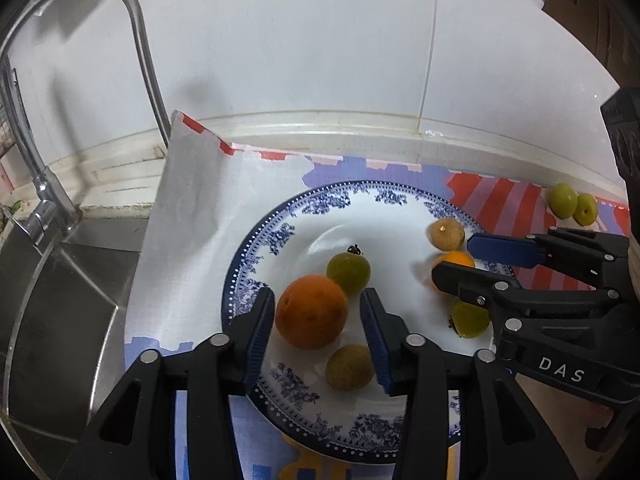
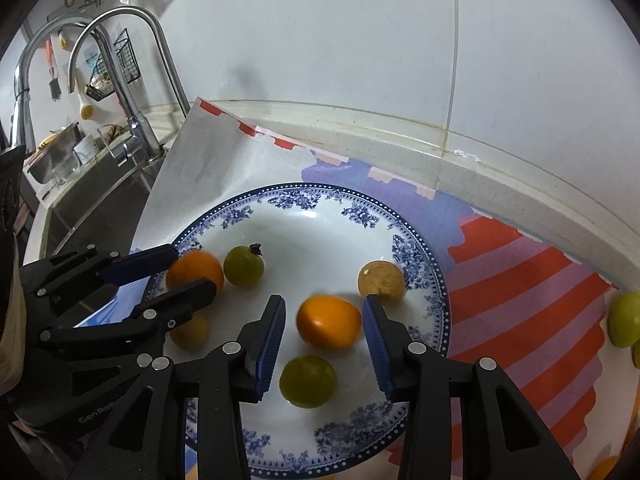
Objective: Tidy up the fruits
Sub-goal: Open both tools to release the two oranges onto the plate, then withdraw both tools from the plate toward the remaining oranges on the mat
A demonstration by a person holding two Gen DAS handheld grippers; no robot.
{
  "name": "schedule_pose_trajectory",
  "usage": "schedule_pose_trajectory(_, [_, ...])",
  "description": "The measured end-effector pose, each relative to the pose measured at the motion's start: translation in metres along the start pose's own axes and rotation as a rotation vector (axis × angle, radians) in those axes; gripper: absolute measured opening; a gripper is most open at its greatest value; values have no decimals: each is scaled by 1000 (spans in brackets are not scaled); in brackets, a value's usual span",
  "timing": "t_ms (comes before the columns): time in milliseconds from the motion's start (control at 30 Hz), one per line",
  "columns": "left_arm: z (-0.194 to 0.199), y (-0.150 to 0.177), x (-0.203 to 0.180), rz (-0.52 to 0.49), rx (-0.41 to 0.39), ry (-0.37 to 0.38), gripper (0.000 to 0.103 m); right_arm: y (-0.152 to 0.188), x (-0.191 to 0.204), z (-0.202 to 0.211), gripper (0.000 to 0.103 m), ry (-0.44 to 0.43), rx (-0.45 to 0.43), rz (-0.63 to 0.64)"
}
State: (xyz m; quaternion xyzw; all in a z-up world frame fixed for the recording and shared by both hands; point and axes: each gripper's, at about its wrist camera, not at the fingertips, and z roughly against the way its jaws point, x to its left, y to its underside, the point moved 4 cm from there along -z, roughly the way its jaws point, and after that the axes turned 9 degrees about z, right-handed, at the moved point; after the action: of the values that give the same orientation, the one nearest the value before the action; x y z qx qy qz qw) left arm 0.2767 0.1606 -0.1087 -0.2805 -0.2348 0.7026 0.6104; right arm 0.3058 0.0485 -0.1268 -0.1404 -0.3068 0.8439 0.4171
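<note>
I see a white plate [image 2: 420, 268] with blue floral rim and dotted edge. Two orange fruits [image 1: 311, 311] [image 2: 329, 322], green fruits [image 1: 348, 273] [image 2: 307, 381], tan-yellow ones [image 1: 349, 367] [image 2: 381, 283]. Cloth [image 2: 520, 280] striped red and lilac, part white. Gripper fingers [image 2: 376, 340] black with blue pads. Faucet [image 1: 132, 20] silver, wall [image 1: 300, 40] white.

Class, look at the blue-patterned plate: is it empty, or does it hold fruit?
It holds fruit. On the plate lie two oranges, two green fruits and two tan ones.

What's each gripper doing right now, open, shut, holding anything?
Left gripper: open around the big orange on the plate, pads not pressing.
Right gripper: open around the small orange, gaps on both sides, nothing held.
</note>
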Motion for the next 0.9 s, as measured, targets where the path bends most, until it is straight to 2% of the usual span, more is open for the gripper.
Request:
schedule_pose_trajectory(233, [27,-1,-1,10,-47,-23,52,1,1,26,41,25,-41,-3])
schedule_pose_trajectory(333, [40,-2,-4,21,-62,-19,57,2,2,42,41,44,-64,1])
schedule_pose_trajectory(567, [76,-1,-20,33,-106,11,62,10,1,85,44,99,-121,-8])
schedule_pose_trajectory(900, [121,7,-56,-7,-167,59,68,35,-11,152,44,174,-186,-67])
